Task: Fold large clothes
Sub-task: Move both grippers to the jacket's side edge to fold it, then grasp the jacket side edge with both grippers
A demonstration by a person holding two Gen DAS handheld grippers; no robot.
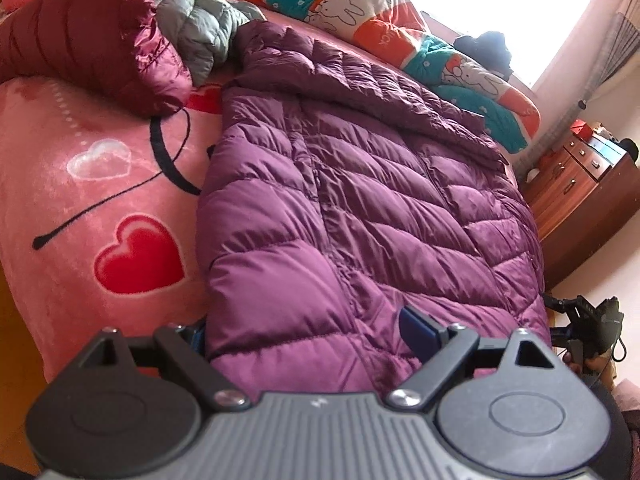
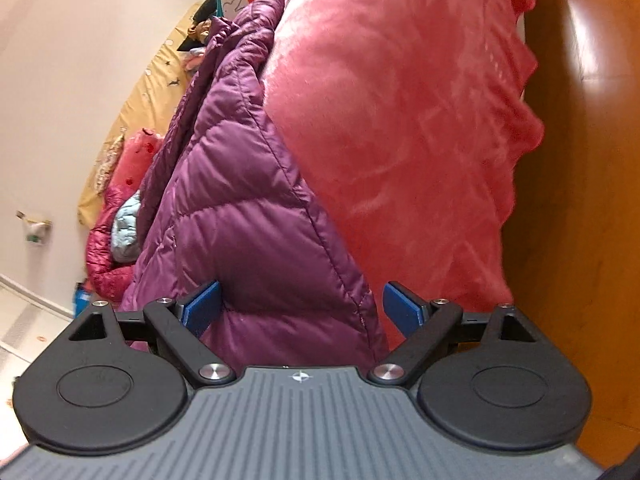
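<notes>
Bedroom, bright window (image 1: 500, 12) beyond; bed under plush pink blanket (image 1: 52, 168), fleecy, printed with red hearts. Purple down coat (image 1: 360, 200) spread flat along the bed's near edge, glossy, quilted in slanted puffy channels, hem at the near edge. Maroon quilted jacket (image 1: 80, 36) and grey puffer (image 1: 200, 28) bunched toward the far-left corner; cartoon-print duvet (image 1: 360, 12) heaped along the far edge. Left gripper (image 1: 308, 336) jaws wide, straddling the coat's hem, no pad visibly pressing. Right gripper (image 2: 302, 308) likewise spread wide around the hem corner, blue pads (image 2: 404, 308) apart from the fabric, nothing gripped. Wooden dresser (image 1: 576, 188) beside the bed.
</notes>
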